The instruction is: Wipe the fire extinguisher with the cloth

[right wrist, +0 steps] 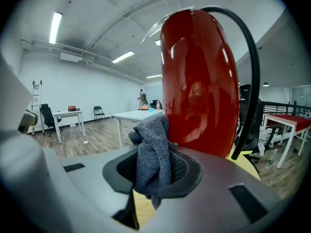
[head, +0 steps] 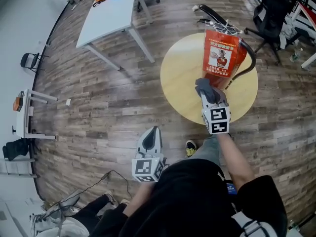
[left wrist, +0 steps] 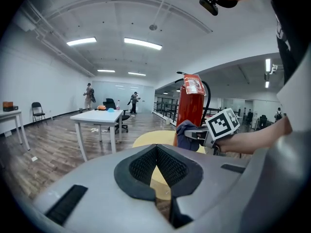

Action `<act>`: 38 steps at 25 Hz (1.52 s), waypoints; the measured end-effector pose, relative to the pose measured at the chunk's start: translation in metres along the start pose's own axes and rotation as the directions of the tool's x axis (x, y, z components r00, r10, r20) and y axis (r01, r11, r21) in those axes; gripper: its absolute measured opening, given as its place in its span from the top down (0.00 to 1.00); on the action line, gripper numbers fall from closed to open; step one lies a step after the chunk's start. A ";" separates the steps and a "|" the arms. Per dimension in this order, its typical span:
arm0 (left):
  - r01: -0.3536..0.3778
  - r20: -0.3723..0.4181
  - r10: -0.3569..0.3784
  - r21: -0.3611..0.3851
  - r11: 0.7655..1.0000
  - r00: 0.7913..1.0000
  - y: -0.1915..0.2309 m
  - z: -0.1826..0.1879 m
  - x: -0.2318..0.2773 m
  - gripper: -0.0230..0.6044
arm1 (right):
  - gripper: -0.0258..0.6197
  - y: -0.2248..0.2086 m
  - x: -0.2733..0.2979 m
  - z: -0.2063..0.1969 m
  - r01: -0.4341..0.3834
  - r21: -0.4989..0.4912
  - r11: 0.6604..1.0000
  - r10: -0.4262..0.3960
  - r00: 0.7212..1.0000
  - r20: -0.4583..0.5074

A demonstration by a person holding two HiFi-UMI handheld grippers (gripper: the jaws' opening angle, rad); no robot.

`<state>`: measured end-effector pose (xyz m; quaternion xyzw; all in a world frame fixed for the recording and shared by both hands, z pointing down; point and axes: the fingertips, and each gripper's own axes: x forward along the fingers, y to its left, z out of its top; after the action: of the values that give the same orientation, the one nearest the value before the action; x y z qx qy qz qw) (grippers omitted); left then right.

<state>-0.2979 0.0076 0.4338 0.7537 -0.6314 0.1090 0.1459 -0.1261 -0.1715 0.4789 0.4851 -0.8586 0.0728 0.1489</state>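
Round yellow bench (head: 177, 78) carries the upright extinguisher (head: 220, 53). The right gripper's (right wrist: 153, 171) fingers pinch the cloth (right wrist: 151, 149) at its lower side, seemingly touching, so wiping looks under way. Next, rub along the red body. The left gripper's (left wrist: 156, 166) fingers are together, empty, well apart.

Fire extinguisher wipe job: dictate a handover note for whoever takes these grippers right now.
Right gripper: shut on the grey cloth, at the fire extinguisher's lower red body.
Left gripper: shut, empty, off the round table.
The extinguisher stands upright on that table.
Done: cloth gripped and at the cylinder.
Left: wiping; how much is already wiped can't be told.
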 end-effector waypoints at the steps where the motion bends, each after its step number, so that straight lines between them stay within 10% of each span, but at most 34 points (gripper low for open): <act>1: -0.005 0.000 0.005 0.001 1.000 1.000 0.002 0.000 -0.002 0.94 | 0.83 0.003 0.007 -0.002 0.007 0.016 1.000 -0.007 1.000 -0.008; 8: -0.023 0.007 0.023 0.005 1.000 1.000 0.008 0.003 -0.008 0.94 | 0.83 0.019 0.034 0.067 0.061 0.190 0.980 -0.089 0.986 0.141; 16: -0.001 0.022 0.001 0.003 1.000 1.000 0.001 0.009 -0.006 0.94 | 0.83 -0.013 -0.057 0.153 0.031 0.512 0.858 -0.264 0.883 0.388; 22: 0.042 0.027 -0.043 0.014 0.999 0.999 -0.012 0.009 0.002 0.94 | 0.83 -0.070 -0.117 0.151 0.096 0.551 0.829 -0.370 0.833 0.411; 28: 0.089 0.004 -0.089 0.027 0.996 0.996 -0.025 0.006 0.015 0.94 | 0.83 -0.110 -0.123 0.163 0.264 0.184 0.947 -0.318 0.849 0.421; 33: 0.131 0.005 -0.131 0.049 0.990 0.991 -0.046 0.014 0.023 0.94 | 0.83 -0.084 -0.112 0.138 0.366 -0.141 0.920 -0.282 0.867 0.412; 38: 0.122 -0.004 -0.121 0.049 0.991 0.993 -0.044 0.010 0.021 0.94 | 0.83 -0.087 -0.078 0.051 0.351 -0.202 0.914 -0.292 0.917 0.272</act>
<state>-0.2510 -0.0086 0.4279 0.7941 -0.5815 0.1156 0.1341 -0.0237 -0.1667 0.4031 0.6033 -0.7802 -0.1185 0.1148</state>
